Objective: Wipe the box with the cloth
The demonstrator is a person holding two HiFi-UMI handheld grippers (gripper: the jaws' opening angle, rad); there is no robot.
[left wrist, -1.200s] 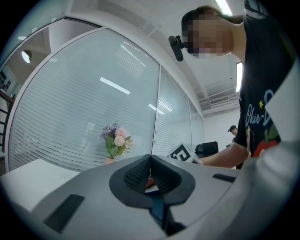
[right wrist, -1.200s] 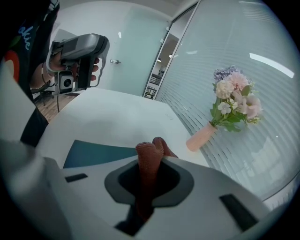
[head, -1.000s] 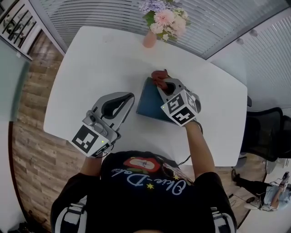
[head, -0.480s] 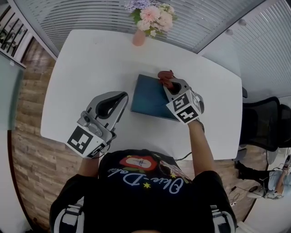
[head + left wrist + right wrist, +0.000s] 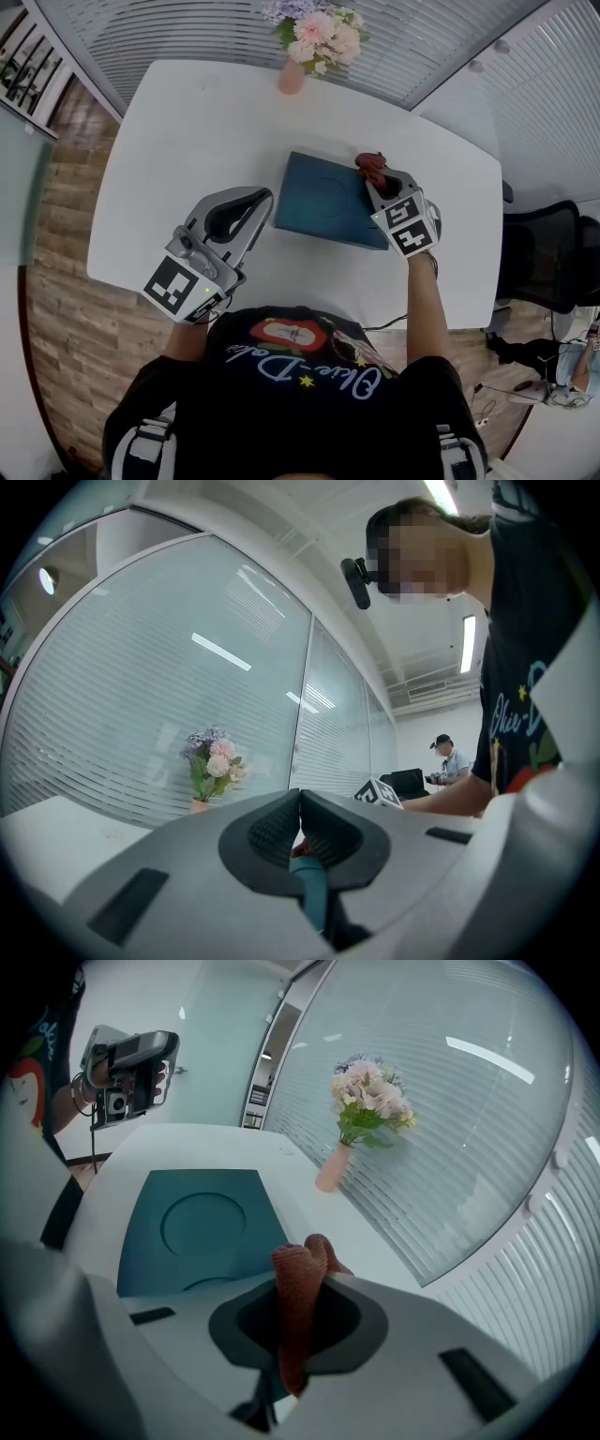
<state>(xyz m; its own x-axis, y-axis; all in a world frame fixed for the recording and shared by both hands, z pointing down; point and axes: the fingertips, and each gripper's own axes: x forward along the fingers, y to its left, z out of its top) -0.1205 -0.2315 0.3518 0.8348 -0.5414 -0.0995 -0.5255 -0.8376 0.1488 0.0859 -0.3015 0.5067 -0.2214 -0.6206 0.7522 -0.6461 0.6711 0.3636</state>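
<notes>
A flat teal box [image 5: 327,200] with a round recess in its lid lies on the white table [image 5: 187,131]; it also fills the right gripper view's left [image 5: 202,1222]. My right gripper [image 5: 375,176] is shut on a rust-red cloth [image 5: 369,166], which sticks up between the jaws [image 5: 298,1283] at the box's far right corner. My left gripper [image 5: 253,202] hangs shut and empty to the left of the box, jaws tilted up off the table [image 5: 300,819].
A pink vase of flowers [image 5: 292,75] stands at the table's far edge, also seen in the right gripper view [image 5: 330,1172]. Glass walls with blinds run behind the table. A black chair [image 5: 544,272] stands to the right. A person [image 5: 448,761] stands far off in the room.
My right gripper has slid the cloth to the right across the box lid, from its middle to its far right corner. The left gripper has stayed beside the box.
</notes>
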